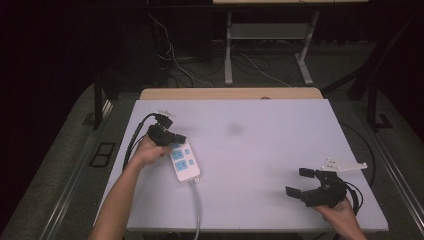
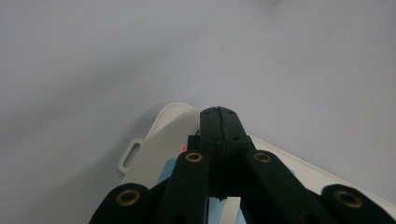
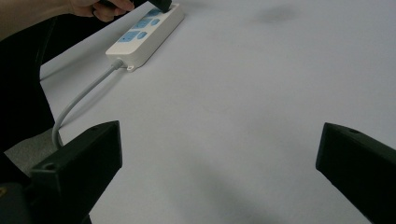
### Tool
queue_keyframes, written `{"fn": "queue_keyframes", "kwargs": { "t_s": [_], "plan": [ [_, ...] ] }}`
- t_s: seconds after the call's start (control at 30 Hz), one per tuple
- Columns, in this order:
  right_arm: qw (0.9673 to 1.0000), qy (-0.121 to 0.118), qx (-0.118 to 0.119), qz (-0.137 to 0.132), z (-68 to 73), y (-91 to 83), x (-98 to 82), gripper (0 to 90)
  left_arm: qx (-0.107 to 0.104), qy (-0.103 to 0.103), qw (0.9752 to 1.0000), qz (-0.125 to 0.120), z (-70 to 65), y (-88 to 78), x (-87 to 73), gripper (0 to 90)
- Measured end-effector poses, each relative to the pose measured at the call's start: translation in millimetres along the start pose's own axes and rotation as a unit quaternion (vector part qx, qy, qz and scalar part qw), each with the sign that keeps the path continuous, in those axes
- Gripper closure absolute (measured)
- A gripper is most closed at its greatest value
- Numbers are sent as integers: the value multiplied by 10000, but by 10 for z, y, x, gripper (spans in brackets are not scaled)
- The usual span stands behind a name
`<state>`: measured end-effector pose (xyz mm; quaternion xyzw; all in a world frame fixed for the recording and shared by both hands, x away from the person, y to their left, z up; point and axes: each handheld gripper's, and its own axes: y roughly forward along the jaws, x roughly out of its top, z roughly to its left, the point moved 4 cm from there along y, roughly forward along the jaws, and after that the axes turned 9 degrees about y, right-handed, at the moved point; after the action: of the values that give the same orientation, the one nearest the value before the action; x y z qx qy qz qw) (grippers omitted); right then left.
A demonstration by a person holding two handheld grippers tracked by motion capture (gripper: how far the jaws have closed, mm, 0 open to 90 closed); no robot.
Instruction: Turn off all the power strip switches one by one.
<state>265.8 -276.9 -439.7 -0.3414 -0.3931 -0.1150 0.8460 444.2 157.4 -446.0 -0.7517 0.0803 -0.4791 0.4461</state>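
Left tongs (image 2: 218, 114), jaws pressed together, sit tip-down on the white power strip (image 1: 184, 161); right tongs (image 1: 300, 182) gape wide above the bare counter (image 1: 260, 150).

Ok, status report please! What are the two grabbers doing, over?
Left gripper shut, tip over far end of white power strip. Right gripper open, empty, near table edge. Nothing in the way.

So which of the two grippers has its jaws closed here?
The left gripper, pressed shut over the far end of the white power strip. The right gripper hangs wide open above bare table.
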Motion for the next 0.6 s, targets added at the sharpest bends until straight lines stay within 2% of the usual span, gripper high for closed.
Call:
{"fn": "queue_keyframes", "kwargs": {
  "t_s": [0.13, 0.27, 0.5, 0.6],
  "plan": [
    [10000, 10, -11, 14, 2, 8, 0, 3, 50, 31, 10000, 22, -11, 1, 7, 896],
    [10000, 7, -18, 28, 4, 18, 0, 3, 75, -34, 10000, -21, -14, -2, 0, 895],
    [10000, 17, -46, 25, -13, 27, 5, 3, 222, 7, 9997, -32, -41, -5, -4, 894],
    [10000, 21, -42, 14, -11, 21, 5, 3, 245, -62, 9995, -199, -52, -37, 14, 894]
  ]
}}
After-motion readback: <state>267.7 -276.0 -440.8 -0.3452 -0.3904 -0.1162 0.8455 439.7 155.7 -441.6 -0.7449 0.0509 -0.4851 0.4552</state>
